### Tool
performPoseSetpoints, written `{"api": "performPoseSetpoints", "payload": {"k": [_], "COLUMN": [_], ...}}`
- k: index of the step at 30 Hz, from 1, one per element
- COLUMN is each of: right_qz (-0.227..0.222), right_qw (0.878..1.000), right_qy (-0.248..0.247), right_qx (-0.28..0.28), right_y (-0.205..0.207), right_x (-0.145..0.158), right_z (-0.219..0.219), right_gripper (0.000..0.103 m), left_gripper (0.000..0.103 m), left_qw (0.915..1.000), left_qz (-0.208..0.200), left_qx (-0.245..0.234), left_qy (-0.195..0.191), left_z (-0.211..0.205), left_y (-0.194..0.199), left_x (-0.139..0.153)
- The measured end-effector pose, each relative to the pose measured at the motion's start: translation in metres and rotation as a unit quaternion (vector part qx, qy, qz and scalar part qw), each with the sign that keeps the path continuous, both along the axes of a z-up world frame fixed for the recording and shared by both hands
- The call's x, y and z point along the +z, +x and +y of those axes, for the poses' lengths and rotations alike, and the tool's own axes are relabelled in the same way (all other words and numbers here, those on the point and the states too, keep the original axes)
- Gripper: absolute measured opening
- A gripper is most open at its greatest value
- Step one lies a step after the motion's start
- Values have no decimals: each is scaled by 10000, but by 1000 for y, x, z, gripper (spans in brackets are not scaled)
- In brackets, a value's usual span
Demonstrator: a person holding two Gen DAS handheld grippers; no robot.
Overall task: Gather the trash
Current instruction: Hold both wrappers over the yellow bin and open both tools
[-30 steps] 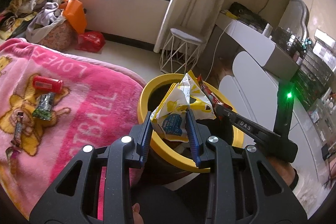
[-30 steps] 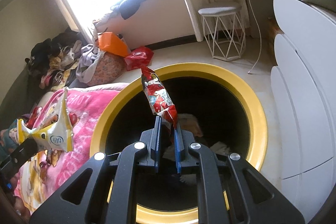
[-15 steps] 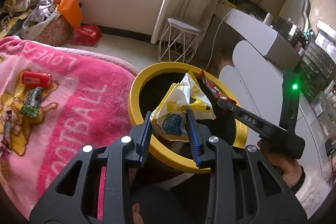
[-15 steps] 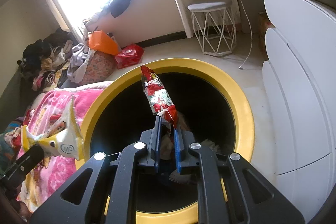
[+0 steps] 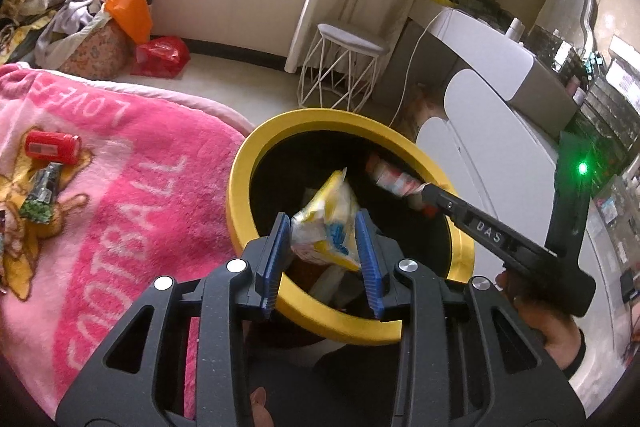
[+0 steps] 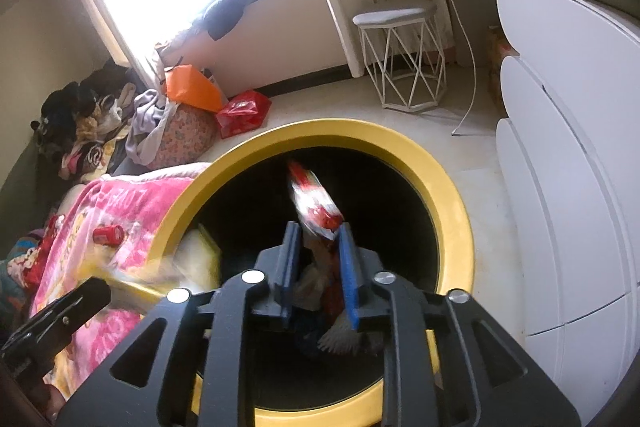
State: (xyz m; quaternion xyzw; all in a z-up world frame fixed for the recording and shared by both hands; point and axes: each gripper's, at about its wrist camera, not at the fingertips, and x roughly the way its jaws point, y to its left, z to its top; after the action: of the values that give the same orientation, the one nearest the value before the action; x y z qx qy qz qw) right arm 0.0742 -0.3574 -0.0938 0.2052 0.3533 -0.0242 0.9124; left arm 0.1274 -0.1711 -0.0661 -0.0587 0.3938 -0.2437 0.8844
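Note:
A black bin with a yellow rim stands beside the bed, with trash lying at its bottom. My left gripper hangs over its near edge, jaws opening. A yellow-and-white snack bag, blurred and tilting, is slipping out between the blue pads. In the right wrist view that bag is a yellow smear just inside the rim. My right gripper is above the bin's mouth, its jaws opening too. A red-and-white wrapper, blurred, is loose at its fingertips. The left wrist view shows this wrapper too.
The pink blanket on the left carries a red can and a green wrapper. A white wire stool and a white dresser stand beyond the bin. Bags and clothes are piled under the window.
Both pairs of jaws have widened. The yellow bag and the red wrapper, held firmly before, now blur and sag toward the bin. My left gripper has come closer over the bin.

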Motion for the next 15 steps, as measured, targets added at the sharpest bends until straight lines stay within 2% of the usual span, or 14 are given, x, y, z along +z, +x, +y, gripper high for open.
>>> {"api": "performPoseSetpoints", "payload": {"k": [1,2,5,6,9,11,15], "right_qz": [-13,-31,-75,-84,-92,-98,-130], "right_qw": [10000,10000,9999,9999,9999,9999,9998], "right_qy": [-2,-7,-31,-45,-42,-60,-110], "right_qx": [-12,-29,-66,-88,-122,-118,-75], "right_y": [0,0,-2,-3,-4,-4,-4], "right_x": [1,2,4,5,5,6,9], "right_z": [-1,-1,-3,-4,-5,-5,-1], "right_gripper": [30,31,40,43,49,51,58], "left_gripper": [37,47,61,72,87,92,92], "left_qw": [10000,10000,9999,9999,9997,9995,9989], "left_qz": [-10,-20,-58,-70,-41,-53,-42], "left_qx": [-7,-8,0,30,145,230,441], "left_qy": [-12,-31,-105,-104,-202,-192,-173], "left_z": [-1,-1,0,1,8,11,23], "left_y": [1,1,0,0,-1,-3,-6], "left_x": [1,1,4,5,6,7,10]}}
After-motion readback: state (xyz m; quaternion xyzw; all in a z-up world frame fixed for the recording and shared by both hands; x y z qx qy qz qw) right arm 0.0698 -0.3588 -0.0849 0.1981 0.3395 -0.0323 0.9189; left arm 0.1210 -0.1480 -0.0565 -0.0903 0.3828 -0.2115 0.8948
